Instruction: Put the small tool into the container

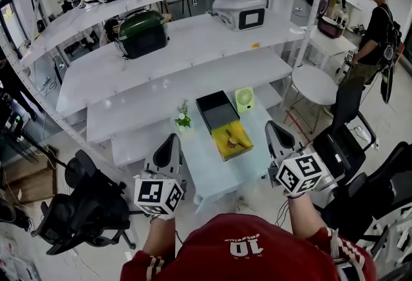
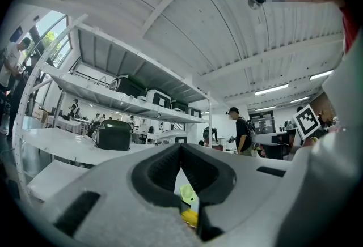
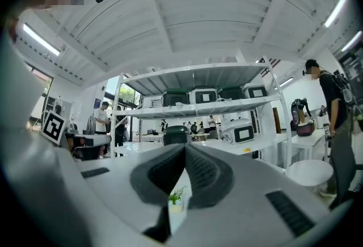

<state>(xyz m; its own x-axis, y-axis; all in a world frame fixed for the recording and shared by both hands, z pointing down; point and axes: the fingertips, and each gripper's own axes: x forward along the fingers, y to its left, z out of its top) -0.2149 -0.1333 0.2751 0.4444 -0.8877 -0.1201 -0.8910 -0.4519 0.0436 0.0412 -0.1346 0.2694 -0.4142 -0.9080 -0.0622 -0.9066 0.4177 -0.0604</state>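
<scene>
- Jaws of the left gripper meet tip to tip, dark pads pressed together, with nothing caught between them.
- Those of the right gripper are likewise closed on each other and hold nothing.
- Both grippers hang at the near end of the pale table, the left one by its left edge and the right one by its right edge. Their marker cubes face back toward the person in the red shirt.
- Between the two grippers and a little beyond them, the small tool lies on a yellow tray. Neither gripper touches it.
- Just behind the tray stands the black container, open at the top; the tool is not in it.
- A small potted plant sits to the left of the container, and a small pale green fan to its right.
- Beyond the table rises white shelving with a green-and-black appliance and a white appliance on its boards.
- Black office chairs stand to either side of the table, one at the left and one at the right.
- A person in black stands at the far right.
</scene>
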